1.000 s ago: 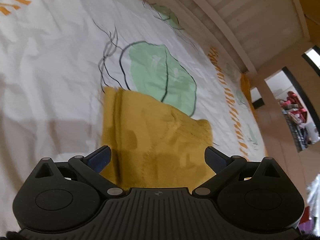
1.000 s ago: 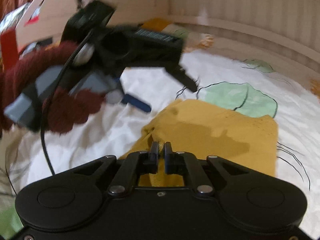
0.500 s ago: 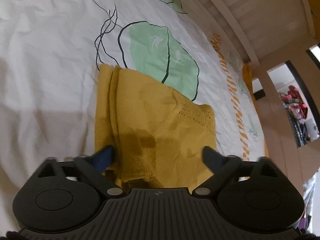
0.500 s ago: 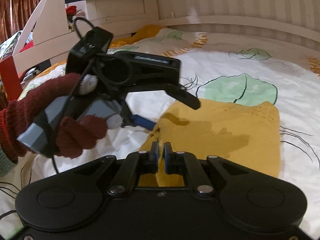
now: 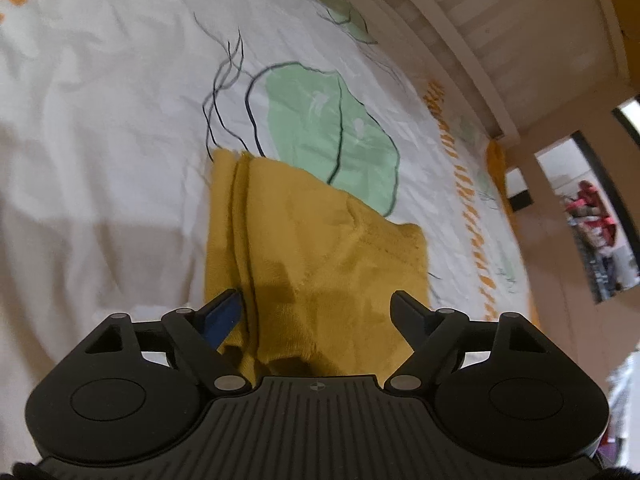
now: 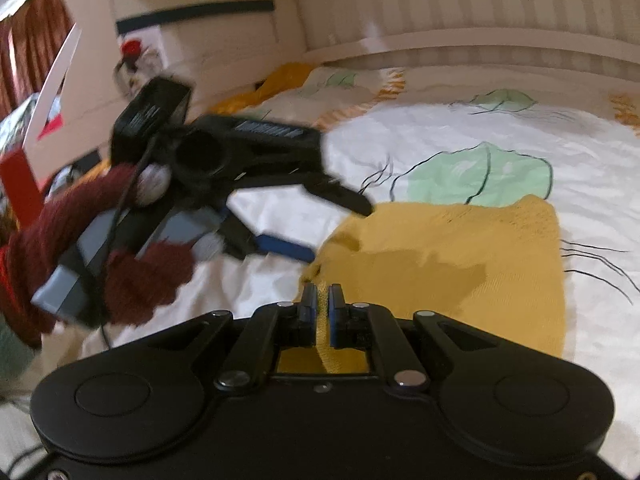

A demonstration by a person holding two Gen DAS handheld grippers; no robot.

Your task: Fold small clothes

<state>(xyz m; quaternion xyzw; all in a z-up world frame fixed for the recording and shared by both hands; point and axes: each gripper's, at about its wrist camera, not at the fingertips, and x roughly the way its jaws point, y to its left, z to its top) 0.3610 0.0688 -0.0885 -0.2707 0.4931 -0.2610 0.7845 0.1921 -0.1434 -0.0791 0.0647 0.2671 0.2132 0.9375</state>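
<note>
A mustard-yellow knitted garment (image 5: 328,248) lies folded on a white bed sheet (image 5: 100,120) printed with green leaves. In the left wrist view my left gripper (image 5: 316,306) stands wide over the garment's near edge. Its jaws are closing, with cloth between them and the pads not pressing. The right wrist view shows the same garment (image 6: 460,256), and my right gripper (image 6: 322,300) is shut on its near left edge. There the left gripper (image 6: 332,228) reaches in from the left at the garment's corner, held by a hand in a maroon glove (image 6: 140,280).
A pale slatted bed rail (image 5: 460,20) runs along the sheet's far side. A doorway (image 5: 592,220) with cluttered things behind it opens at the right. In the right wrist view, white furniture (image 6: 192,52) and a yellow pillow (image 6: 280,80) sit beyond the bed's left end.
The left gripper's jaws have narrowed around the garment's near edge. The right wrist view has rolled slightly, and the right gripper stays shut on the cloth.
</note>
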